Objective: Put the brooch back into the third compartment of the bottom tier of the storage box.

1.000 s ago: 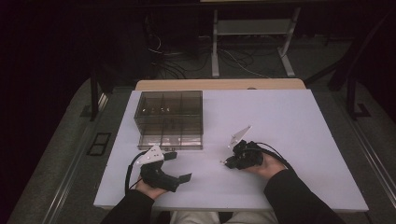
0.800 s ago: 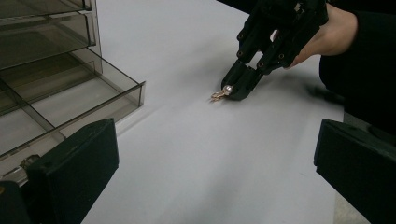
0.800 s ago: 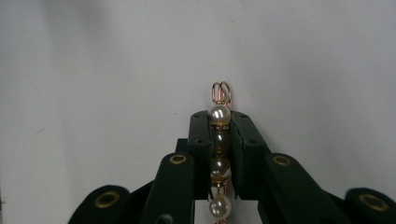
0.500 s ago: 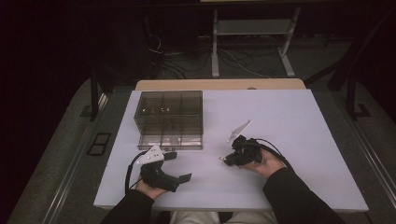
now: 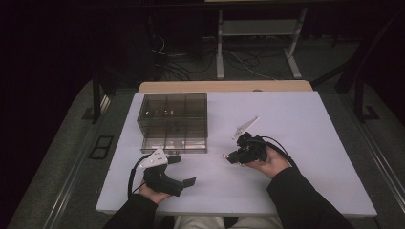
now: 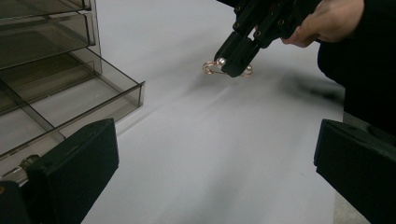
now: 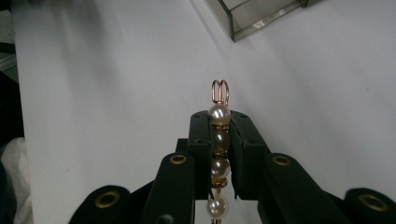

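My right gripper [image 7: 219, 122] is shut on a pearl hair clip [image 7: 219, 140], a gold wire piece with a row of pearls, its looped end poking out past the jaw tips. In the high view the right gripper [image 5: 230, 157] sits low over the white table, right of the box, with the clip [image 5: 224, 156] at its tips. The left gripper view shows the same clip [image 6: 213, 66] held just above the table. My left gripper [image 5: 183, 170] rests near the table's front edge, jaws wide apart and nothing between them. A smoky clear compartment box [image 5: 173, 121] stands behind it.
The white table [image 5: 296, 119] has bare room to the right and front. The box's open lower tray [image 6: 70, 100] juts toward my left gripper. A wooden edge and metal stand legs lie beyond the table's far side.
The right gripper has shifted slightly with the clip. The left gripper has stayed put.
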The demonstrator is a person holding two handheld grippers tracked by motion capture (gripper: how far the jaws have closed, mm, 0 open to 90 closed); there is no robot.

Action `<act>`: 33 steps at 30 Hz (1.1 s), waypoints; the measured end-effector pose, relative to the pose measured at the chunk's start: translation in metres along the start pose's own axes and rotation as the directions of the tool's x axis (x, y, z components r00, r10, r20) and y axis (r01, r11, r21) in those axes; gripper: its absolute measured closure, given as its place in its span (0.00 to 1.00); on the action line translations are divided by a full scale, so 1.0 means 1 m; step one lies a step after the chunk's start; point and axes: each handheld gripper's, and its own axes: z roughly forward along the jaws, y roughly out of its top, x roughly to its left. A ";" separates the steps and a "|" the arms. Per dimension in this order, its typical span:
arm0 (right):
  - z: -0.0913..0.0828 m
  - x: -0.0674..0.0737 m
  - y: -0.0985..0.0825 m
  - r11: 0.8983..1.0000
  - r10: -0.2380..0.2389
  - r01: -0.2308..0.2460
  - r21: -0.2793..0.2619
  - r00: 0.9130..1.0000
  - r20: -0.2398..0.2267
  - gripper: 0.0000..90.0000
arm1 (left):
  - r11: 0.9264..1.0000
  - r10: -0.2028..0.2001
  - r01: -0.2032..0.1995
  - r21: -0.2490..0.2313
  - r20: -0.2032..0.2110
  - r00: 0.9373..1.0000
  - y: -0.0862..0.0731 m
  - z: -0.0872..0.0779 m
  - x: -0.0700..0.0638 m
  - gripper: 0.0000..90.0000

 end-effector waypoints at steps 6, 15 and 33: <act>-0.003 0.000 0.009 1.000 -0.005 0.005 -0.008 1.000 -0.002 0.88 | 1.000 0.001 -0.001 -0.001 -0.001 1.000 0.000 0.000 0.000 0.00; -0.004 -0.002 0.019 1.000 -0.015 0.015 -0.019 1.000 0.003 0.88 | 1.000 0.002 -0.002 0.000 0.000 1.000 0.000 -0.001 0.000 0.00; -0.007 -0.002 0.043 0.999 -0.032 0.032 -0.040 0.999 0.000 0.88 | 1.000 0.001 -0.001 -0.001 0.001 1.000 0.000 -0.001 0.000 0.00</act>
